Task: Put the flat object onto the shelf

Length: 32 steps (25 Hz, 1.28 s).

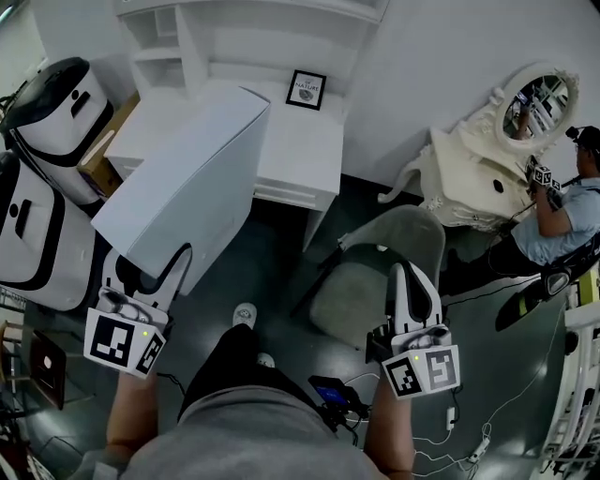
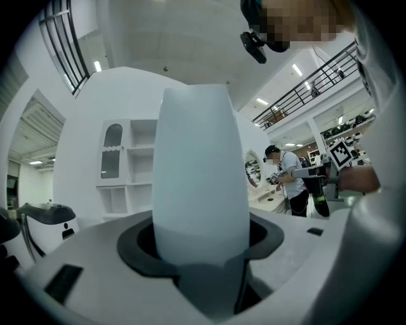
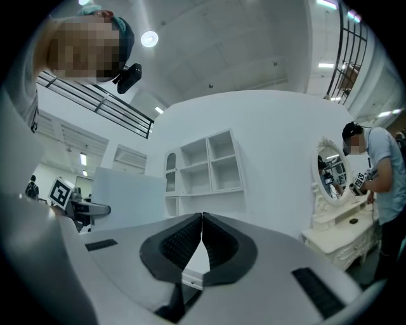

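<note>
Reach toward the shelf [image 1: 211, 28] decides the coming move. The left gripper [image 1: 155, 267] is clamped on the near end of the flat object [image 1: 187, 187], a broad white panel whose long axis runs away from the gripper, far and slightly right. Its far end hangs over the near-left part of the white desk [image 1: 305, 155]. The shelf stands on the far side of that desk, straight beyond the panel's far edge, so I judge a push forward and up would carry it there.

The right gripper [image 1: 415, 300] is clenched on nothing, low on the right over a grey chair [image 1: 375, 267], well apart from the panel.

A small framed picture [image 1: 307, 89] stands on the desk at the shelf's foot, right of the panel's line. White-and-black machines [image 1: 56, 112] crowd the left side. Another person [image 1: 562, 211] works at a vanity mirror [image 1: 534, 98] far right, clear of the path.
</note>
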Tool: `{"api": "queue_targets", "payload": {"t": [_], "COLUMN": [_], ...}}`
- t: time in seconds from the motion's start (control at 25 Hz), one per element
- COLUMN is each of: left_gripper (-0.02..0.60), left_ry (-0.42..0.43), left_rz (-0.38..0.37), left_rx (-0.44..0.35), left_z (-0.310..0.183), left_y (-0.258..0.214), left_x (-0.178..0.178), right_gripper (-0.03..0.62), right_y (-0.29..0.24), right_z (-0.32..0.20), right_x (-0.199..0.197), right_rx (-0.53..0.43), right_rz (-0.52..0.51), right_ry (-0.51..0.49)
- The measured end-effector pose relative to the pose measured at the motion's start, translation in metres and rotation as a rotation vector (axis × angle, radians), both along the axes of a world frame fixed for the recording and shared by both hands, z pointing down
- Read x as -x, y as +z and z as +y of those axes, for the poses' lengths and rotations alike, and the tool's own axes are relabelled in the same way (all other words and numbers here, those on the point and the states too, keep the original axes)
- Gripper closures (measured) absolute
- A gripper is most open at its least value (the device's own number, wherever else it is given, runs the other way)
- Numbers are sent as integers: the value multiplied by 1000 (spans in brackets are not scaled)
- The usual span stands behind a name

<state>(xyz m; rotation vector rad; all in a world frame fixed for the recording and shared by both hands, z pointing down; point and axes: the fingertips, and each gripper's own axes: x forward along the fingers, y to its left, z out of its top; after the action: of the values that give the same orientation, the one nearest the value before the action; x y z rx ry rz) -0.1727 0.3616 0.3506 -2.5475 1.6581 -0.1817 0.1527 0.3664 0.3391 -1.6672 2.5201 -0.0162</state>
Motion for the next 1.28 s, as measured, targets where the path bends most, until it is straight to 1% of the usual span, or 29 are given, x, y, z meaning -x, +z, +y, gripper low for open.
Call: {"api": "queue_targets", "payload": {"t": [0.24,0.8,1.08,1.28], "left_gripper": [308,308,308,308], "left_ry": [34,119,160,187], "left_rz": [14,16,13,5], "left_rx": [-8,8,14,17], "left_z": [-53,-169,-210,-231], "left_y": [-3,6,8,11], "left_x": [-2,6,4,5], "right_gripper": [566,566,566,566], "right_y": [-2,1,4,8], "right_z": [-40,-142,-175,-198], "right_x": [-4,22,24,33], "right_rx": [3,3,14,23], "right_rz": [3,1,5,14], "right_ry": [47,97,127,129]}}
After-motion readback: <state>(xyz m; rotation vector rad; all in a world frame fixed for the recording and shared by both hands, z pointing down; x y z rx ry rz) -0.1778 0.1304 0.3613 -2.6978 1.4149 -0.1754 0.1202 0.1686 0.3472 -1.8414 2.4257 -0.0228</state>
